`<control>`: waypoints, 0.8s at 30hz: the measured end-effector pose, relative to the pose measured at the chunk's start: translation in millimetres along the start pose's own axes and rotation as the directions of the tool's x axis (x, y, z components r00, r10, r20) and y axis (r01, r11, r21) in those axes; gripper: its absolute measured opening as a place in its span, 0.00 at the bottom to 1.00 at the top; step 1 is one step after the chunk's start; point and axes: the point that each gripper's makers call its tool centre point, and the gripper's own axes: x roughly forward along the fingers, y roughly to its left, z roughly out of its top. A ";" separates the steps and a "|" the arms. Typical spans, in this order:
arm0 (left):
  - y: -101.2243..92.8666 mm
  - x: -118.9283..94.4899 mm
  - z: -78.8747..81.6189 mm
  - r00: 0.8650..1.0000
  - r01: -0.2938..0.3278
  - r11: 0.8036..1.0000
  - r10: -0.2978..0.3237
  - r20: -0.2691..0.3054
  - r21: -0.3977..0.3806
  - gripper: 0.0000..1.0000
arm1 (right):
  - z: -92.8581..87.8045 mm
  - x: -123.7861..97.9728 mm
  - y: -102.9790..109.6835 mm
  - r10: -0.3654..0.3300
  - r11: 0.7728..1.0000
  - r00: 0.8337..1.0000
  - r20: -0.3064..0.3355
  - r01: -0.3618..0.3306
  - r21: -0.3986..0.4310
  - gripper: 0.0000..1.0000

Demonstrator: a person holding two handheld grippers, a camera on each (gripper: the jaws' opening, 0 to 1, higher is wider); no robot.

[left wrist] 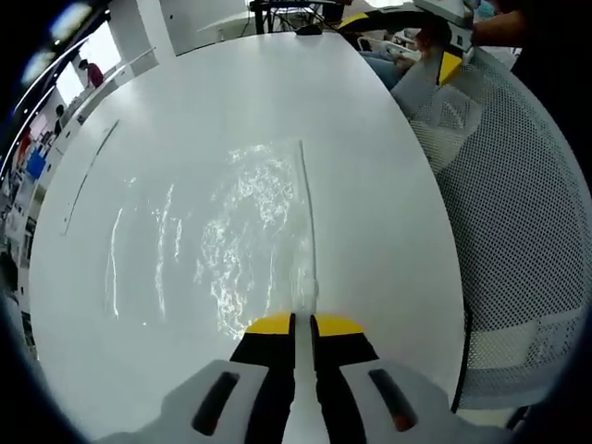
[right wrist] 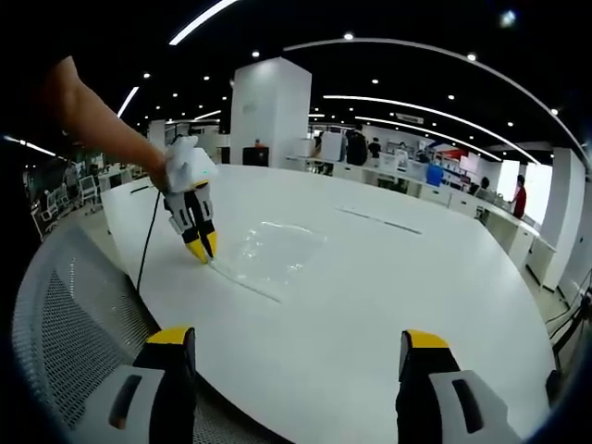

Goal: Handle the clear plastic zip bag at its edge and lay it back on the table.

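The clear plastic zip bag [left wrist: 245,231] lies flat and crinkled on the white table [left wrist: 231,83], its zip strip running along its right side toward me. My left gripper [left wrist: 303,324] is shut on the bag's near corner at the zip edge. In the right gripper view the same bag [right wrist: 268,250] lies on the table, with the left gripper [right wrist: 202,250] pinching its left corner, tips down. My right gripper [right wrist: 301,347] hangs open, jaws wide apart, back from the bag near the table's front edge, nothing between them.
A grey mesh chair back [left wrist: 518,231] stands right of the table, and again at lower left [right wrist: 65,324] in the right gripper view. A black cable [right wrist: 145,240] hangs from the left gripper. Desks and people [right wrist: 518,199] stand in the office behind.
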 end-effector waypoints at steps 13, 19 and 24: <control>-8.0 -8.4 1.7 0.998 -0.055 0.998 0.055 0.004 0.006 0.00 | 1.9 -0.7 0.6 -0.006 1.000 1.000 0.004 0.006 -0.015 0.91; -8.9 -14.8 5.6 0.998 -0.067 0.998 0.067 0.021 0.002 0.00 | 4.4 -0.9 2.2 -0.003 1.000 1.000 0.006 0.003 -0.024 0.91; -9.3 -20.6 13.1 0.996 -0.079 0.997 0.079 0.041 0.000 0.00 | 5.7 -1.1 2.4 -0.006 0.999 1.000 0.003 0.006 -0.040 0.90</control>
